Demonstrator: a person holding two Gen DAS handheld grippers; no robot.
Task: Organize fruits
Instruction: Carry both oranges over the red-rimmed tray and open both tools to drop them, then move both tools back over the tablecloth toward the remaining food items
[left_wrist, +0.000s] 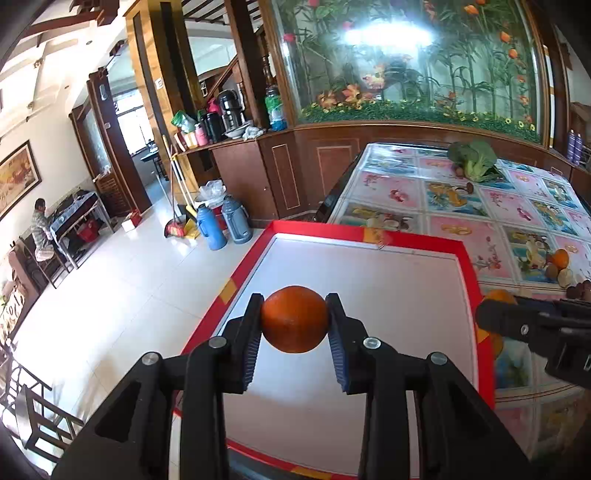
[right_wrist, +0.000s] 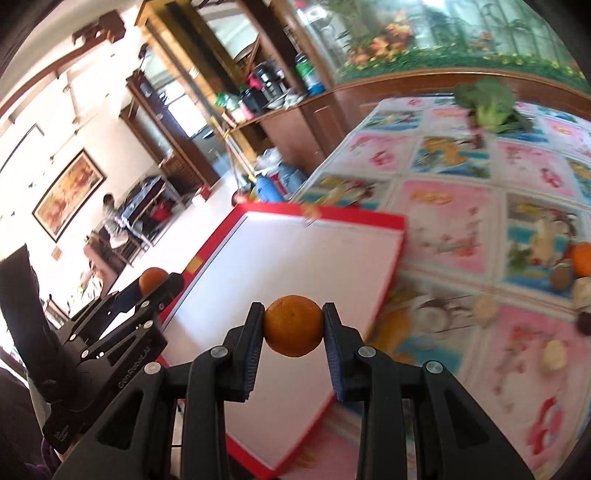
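Left gripper clamped on a dark orange, both pads pressed against its sides; fruit is held in the air above the white board with red border, over the board's near-left part as seen from the left wrist camera. Right gripper likewise clenched on a lighter orange (smaller-looking, dimpled skin, stem scar facing the camera), held above the board's right edge where it meets the patterned tablecloth. Each gripper shows in the other's view: the right one enters the left wrist picture from the right edge with a bit of orange visible behind its finger; the left one appears at lower left of the right wrist picture with its fruit at the tip. Board surface is bare white. Remaining fruit sits in a small group on the tablecloth to the right of the board: another orange, a brownish kiwi-like fruit, and pale and dark round pieces too blurred to identify. A broccoli head lies at the far end of the table, well apart from the group. Right wrist picture is motion-blurred.
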